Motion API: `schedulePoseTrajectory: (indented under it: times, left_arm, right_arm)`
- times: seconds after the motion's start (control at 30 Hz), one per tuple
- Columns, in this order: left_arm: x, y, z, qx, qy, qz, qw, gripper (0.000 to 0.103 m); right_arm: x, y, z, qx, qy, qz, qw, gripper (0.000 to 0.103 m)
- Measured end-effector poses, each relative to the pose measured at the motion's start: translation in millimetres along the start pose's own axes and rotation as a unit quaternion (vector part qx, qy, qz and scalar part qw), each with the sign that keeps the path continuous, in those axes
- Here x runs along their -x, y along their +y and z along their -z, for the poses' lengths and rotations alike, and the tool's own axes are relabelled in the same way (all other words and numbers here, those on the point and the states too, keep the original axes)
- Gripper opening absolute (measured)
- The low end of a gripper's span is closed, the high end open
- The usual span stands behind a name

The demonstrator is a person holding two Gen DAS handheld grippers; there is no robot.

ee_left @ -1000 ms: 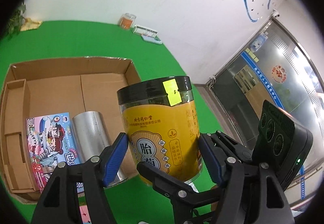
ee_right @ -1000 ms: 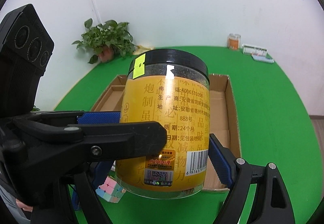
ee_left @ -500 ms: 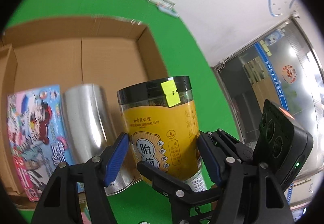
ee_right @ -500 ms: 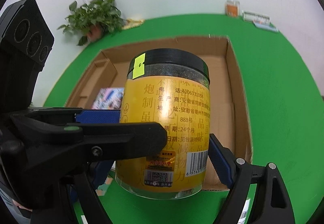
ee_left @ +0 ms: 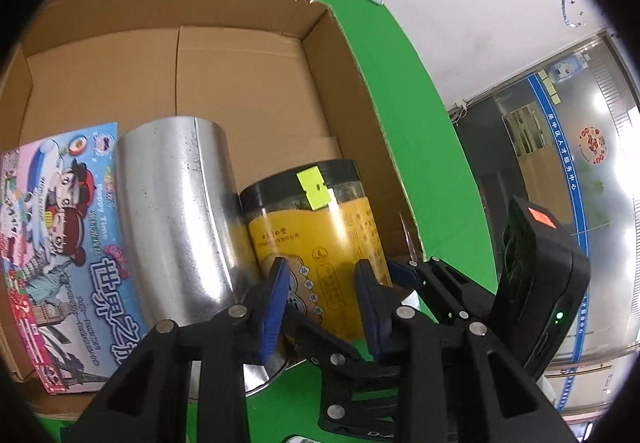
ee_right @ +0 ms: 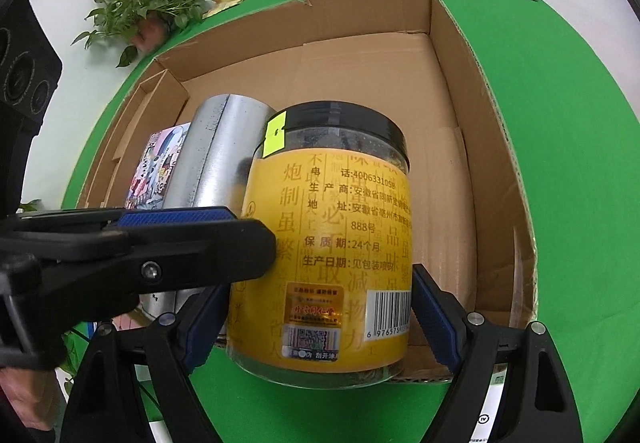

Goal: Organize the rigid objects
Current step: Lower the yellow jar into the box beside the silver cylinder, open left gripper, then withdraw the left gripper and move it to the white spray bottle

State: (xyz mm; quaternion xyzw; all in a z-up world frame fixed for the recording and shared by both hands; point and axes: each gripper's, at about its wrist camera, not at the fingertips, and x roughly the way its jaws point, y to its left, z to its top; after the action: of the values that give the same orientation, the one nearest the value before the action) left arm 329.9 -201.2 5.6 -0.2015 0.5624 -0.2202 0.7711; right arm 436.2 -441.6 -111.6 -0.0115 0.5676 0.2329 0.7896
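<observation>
The right gripper (ee_right: 320,307) holds the yellow-labelled jar (ee_right: 332,243) near its base, fingers (ee_right: 434,317) spread wide and pressed on both sides of the body. The jar hangs tilted over the near right part of the cardboard box (ee_left: 360,55), just beside the metal cylinder (ee_left: 176,211); whether they touch cannot be told. The left gripper (ee_left: 320,303) sits in front of the jar, its fingers (ee_left: 274,303) closing with nothing between them, so it takes no part in the grip. The picture box (ee_left: 60,227) lies flat at the cylinder's far side. The step in hand appears to be setting the jar down inside the box. To do it well, lower the jar until its base meets the box floor, level it so the black lid (ee_right: 336,119) faces straight up, and keep it off the right wall. Release only once the base is seated. Keep the left gripper clear, since a knock could roll the cylinder against the jar.
</observation>
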Motion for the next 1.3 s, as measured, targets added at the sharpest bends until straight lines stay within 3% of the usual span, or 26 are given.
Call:
schedulePoseTrajectory:
  times: [0.13, 0.2, 0.23, 0.27, 0.3, 0.33, 0.47, 0.53, 0.57, 0.6, 0.63, 0.67, 0.7, 0.8, 0.9, 0.93, 1.0, 1.1, 1.13, 1.2, 1.27, 1.3]
  left_arm:
    - [30.6, -6.8, 18.6, -0.042, -0.053, -0.024, 0.9974, 0.034]
    - [55.3, -5.7, 34.5, -0.051, -0.097, -0.045, 0.993, 0.041]
    - [65.7, -3.3, 41.1, -0.051, -0.116, -0.051, 0.9907, 0.045]
    - [76.4, -0.1, 48.9, -0.05, -0.137, -0.055, 0.9879, 0.055]
    - [88.5, 3.3, 57.6, -0.048, -0.16, -0.058, 0.9842, 0.062]
    - [100.1, 6.6, 66.7, -0.045, -0.182, -0.063, 0.9801, 0.062]
    - [134.9, 14.1, 100.1, -0.041, -0.24, -0.087, 0.9661, 0.062]
    - [151.1, 10.4, 113.8, -0.052, -0.277, -0.118, 0.9523, 0.062]
    - [163.0, 4.0, 126.4, -0.073, -0.31, -0.141, 0.9375, 0.064]
    - [170.4, -4.3, 135.0, -0.088, -0.332, -0.157, 0.9257, 0.076]
    - [180.9, -10.2, 146.3, -0.103, -0.359, -0.181, 0.9099, 0.083]
    - [191.5, -13.7, 156.8, -0.106, -0.38, -0.204, 0.8958, 0.091]
    - [200.4, -13.4, 164.6, -0.102, -0.391, -0.222, 0.8875, 0.092]
    - [211.2, -5.9, 173.2, -0.085, -0.38, -0.256, 0.8851, 0.092]
    - [201.0, 3.4, 188.1, -0.076, -0.368, -0.309, 0.8735, 0.092]
    - [192.3, 11.2, 194.4, -0.067, -0.353, -0.316, 0.8783, 0.092]
    - [173.4, 30.1, 200.8, -0.029, -0.31, -0.309, 0.8985, 0.092]
    - [143.0, 48.7, 207.5, 0.026, -0.251, -0.256, 0.9332, 0.092]
    - [133.1, 49.7, 207.9, 0.036, -0.234, -0.238, 0.942, 0.092]
    - [116.2, 44.6, 206.0, 0.04, -0.2, -0.217, 0.9547, 0.092]
    - [102.0, 33.5, 199.5, 0.024, -0.176, -0.183, 0.9669, 0.092]
    - [95.7, 28.1, 196.2, 0.02, -0.165, -0.172, 0.971, 0.092]
  right_arm:
    - [21.3, 5.7, 5.3, 0.008, -0.018, -0.021, 1.0, 0.086]
    - [30.9, 3.9, 7.3, 0.008, -0.029, -0.04, 0.999, 0.086]
    - [35.7, 3.1, 9.5, 0.008, -0.033, -0.055, 0.998, 0.082]
    - [37.0, 1.6, 10.4, 0.007, -0.034, -0.063, 0.997, 0.071]
    - [36.8, 0.2, 11.2, 0.005, -0.033, -0.059, 0.998, 0.066]
    - [36.0, 0.6, 12.6, 0.007, -0.033, -0.044, 0.998, 0.059]
    - [38.4, 2.0, 14.7, 0.009, -0.036, -0.033, 0.999, 0.059]
    - [47.9, 4.1, 20.3, 0.005, -0.047, -0.045, 0.998, 0.061]
    - [54.2, 5.4, 23.4, 0.003, -0.056, -0.049, 0.997, 0.073]
    - [64.9, 4.1, 29.7, 0.005, -0.075, -0.045, 0.996, 0.082]
    - [78.7, 4.2, 37.2, 0.006, -0.107, -0.033, 0.994, 0.1]
    - [90.3, 3.7, 44.4, 0.004, -0.137, -0.019, 0.99, 0.102]
    - [98.8, 2.8, 50.7, 0.003, -0.158, -0.008, 0.987, 0.102]
    - [121.1, -4.9, 77.4, -0.002, -0.19, 0.01, 0.982, 0.102]
    - [128.5, -24.6, 108.2, -0.026, -0.188, -0.024, 0.981, 0.102]
    - [126.3, -35.4, 119.9, -0.043, -0.178, -0.033, 0.983, 0.102]
    - [120.6, -53.9, 139.2, -0.063, -0.16, -0.017, 0.985, 0.102]
    - [108.1, -77.0, 165.8, -0.076, -0.126, 0.025, 0.989, 0.094]
    - [103.2, -84.0, 172.8, -0.08, -0.111, 0.033, 0.99, 0.087]
    - [93.0, -96.3, 182.5, -0.081, -0.087, 0.042, 0.992, 0.08]
    - [82.7, -106.7, 187.4, -0.086, -0.067, 0.048, 0.993, 0.067]
    - [76.6, -110.8, 189.4, -0.094, -0.059, 0.031, 0.993, 0.063]
